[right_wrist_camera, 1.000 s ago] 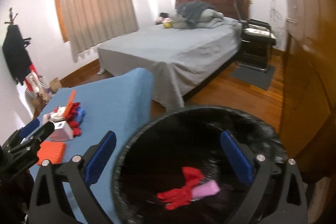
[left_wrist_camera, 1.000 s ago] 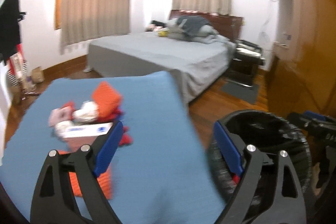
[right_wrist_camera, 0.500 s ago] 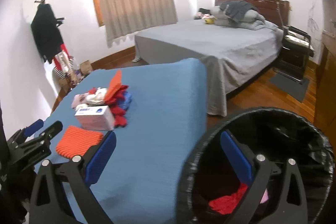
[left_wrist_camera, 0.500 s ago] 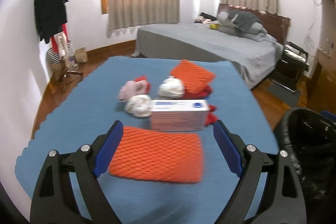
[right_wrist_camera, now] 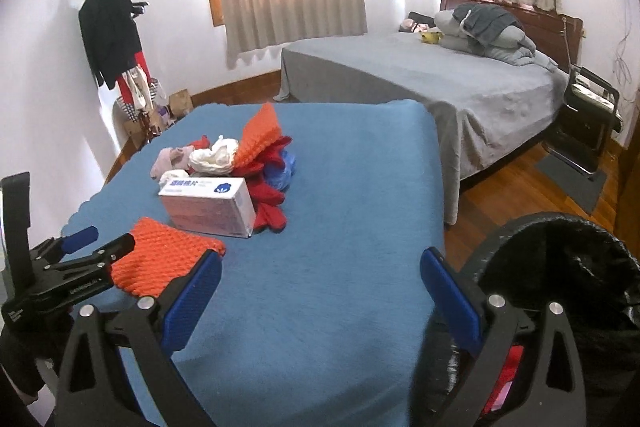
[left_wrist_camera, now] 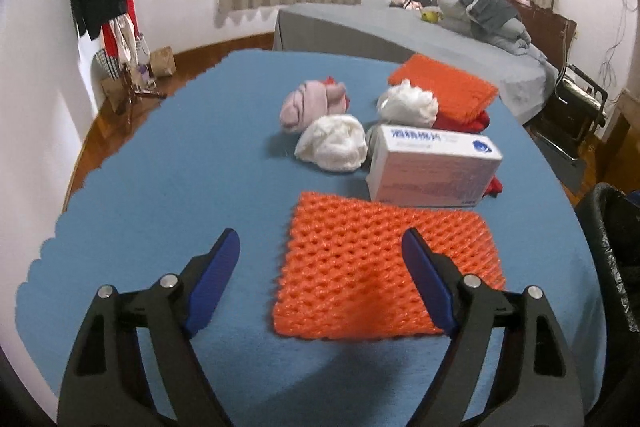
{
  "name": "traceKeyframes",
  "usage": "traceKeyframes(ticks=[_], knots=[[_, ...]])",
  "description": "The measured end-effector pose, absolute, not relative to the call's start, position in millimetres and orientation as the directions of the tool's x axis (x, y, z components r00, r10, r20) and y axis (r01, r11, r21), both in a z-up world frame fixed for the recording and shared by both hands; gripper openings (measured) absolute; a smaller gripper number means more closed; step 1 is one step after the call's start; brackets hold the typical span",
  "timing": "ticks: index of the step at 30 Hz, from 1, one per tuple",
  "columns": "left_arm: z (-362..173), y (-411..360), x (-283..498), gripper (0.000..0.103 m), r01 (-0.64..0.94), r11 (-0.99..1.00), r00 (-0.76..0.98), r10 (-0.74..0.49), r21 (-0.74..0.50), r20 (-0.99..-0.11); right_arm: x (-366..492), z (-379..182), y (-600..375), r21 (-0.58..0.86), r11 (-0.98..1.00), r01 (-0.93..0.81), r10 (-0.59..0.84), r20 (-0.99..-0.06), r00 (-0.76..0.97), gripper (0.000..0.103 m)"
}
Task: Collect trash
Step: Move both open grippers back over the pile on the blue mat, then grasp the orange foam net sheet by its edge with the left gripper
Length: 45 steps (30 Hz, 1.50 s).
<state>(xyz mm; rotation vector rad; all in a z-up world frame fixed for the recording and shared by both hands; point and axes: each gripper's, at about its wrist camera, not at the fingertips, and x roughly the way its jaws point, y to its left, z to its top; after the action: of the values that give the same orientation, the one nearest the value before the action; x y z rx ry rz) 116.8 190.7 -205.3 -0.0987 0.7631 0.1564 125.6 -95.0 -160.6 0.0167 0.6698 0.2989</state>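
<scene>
**Take the near orange net first**

Your left gripper (left_wrist_camera: pixel 320 259) hangs with its jaws spread wide and empty, low over the orange foam net (left_wrist_camera: pixel 384 267) that lies flat near the front edge of the blue table (left_wrist_camera: pixel 168 187). The net is roughly square with its slightly longer side running along that front edge, so its short edges face left and right. I'd drop one finger onto the net's near edge and slide the other under it, pinching the rim rather than pressing down on the middle, since the mesh looks soft and will likely fold.

Just behind it the white box (left_wrist_camera: pixel 434 167) almost touches the net's far edge; keep clear of it.

Your right gripper (right_wrist_camera: pixel 320 275) is also spread and empty, over the table's right front corner, beside the black bin (right_wrist_camera: pixel 560 267).
</scene>
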Motion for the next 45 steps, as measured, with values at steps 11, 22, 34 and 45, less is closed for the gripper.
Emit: traceKeyframes(ticks=[11, 22, 34, 45], knots=[[-226.2, 186.3, 129.1, 0.065, -0.149, 0.988, 0.640, 0.070, -0.034, -0.765, 139.9, -182.9, -74.9, 0.125, 0.949, -0.290, 0.299, -0.651, 0.698, 0.089], [-227.2, 179.4, 130.1, 0.026, -0.066, 0.994, 0.651, -0.027, -0.092, -0.759, 144.4, -187.8, -75.4, 0.135, 0.949, -0.286, 0.301, -0.666, 0.683, 0.084], [-190.8, 191.3, 112.6, 0.021, -0.092, 0.991, 0.725, -0.001, -0.098, -0.689, 156.7, -170.4, -62.8, 0.144, 0.938, -0.314, 0.332, -0.632, 0.700, 0.077], [-162.2, 243.1, 113.7, 0.022, -0.255, 0.965, 0.746, 0.161, -0.054, -0.646, 184.4, -176.4, -29.5, 0.169, 0.912, -0.373, 0.388, -0.650, 0.653, 0.048]])
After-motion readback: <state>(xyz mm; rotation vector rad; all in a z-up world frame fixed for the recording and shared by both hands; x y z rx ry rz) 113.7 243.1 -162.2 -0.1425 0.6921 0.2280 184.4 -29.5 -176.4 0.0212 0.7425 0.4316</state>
